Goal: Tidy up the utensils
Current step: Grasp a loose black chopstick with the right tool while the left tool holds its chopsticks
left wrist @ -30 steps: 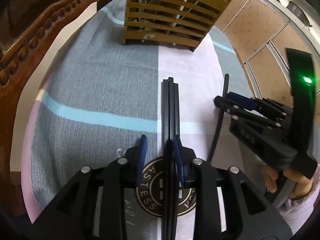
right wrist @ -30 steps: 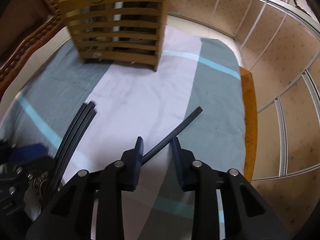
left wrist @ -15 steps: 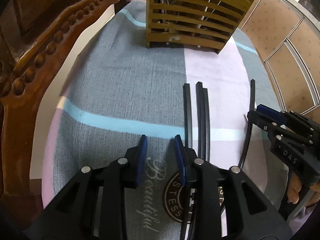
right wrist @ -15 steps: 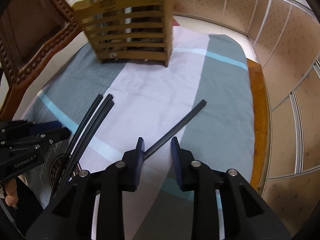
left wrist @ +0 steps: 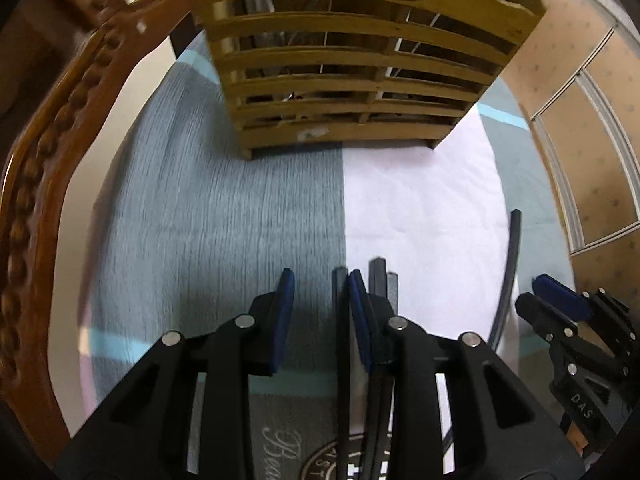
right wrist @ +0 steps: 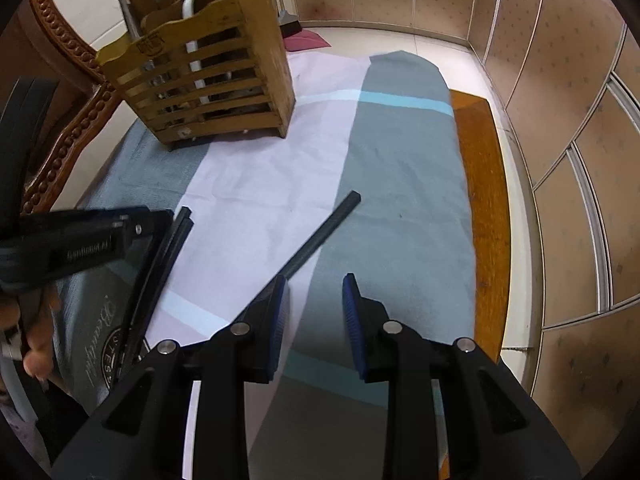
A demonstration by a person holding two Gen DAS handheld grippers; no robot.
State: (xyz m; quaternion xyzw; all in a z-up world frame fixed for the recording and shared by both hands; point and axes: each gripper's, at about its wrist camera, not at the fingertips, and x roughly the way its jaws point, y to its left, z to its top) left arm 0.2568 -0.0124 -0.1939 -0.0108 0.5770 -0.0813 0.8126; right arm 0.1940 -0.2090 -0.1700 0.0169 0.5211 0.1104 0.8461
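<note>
A slatted wooden utensil holder (left wrist: 360, 68) stands at the far end of the cloth; it also shows in the right wrist view (right wrist: 208, 84) with spoons and a fork in it. Three black chopsticks (left wrist: 380, 284) lie on the cloth under and beside my left gripper's right finger; they show in the right wrist view (right wrist: 160, 256) too. A fourth black chopstick (right wrist: 320, 236) lies apart, its near end by my right gripper's left finger; it shows in the left wrist view (left wrist: 508, 276). My left gripper (left wrist: 320, 308) is open and empty. My right gripper (right wrist: 314, 308) is open and empty.
A grey, white and pale-blue striped cloth (right wrist: 400, 184) covers the table, whose wooden edge (right wrist: 480, 184) shows at right. A carved wooden chair back (left wrist: 44, 184) stands on the left. Tiled cabinet fronts (right wrist: 560, 120) line the right side.
My left gripper has opened, left the three chopsticks on the cloth, shifted left and moved toward the holder. My right gripper has risen and opened wider; the single chopstick stays put.
</note>
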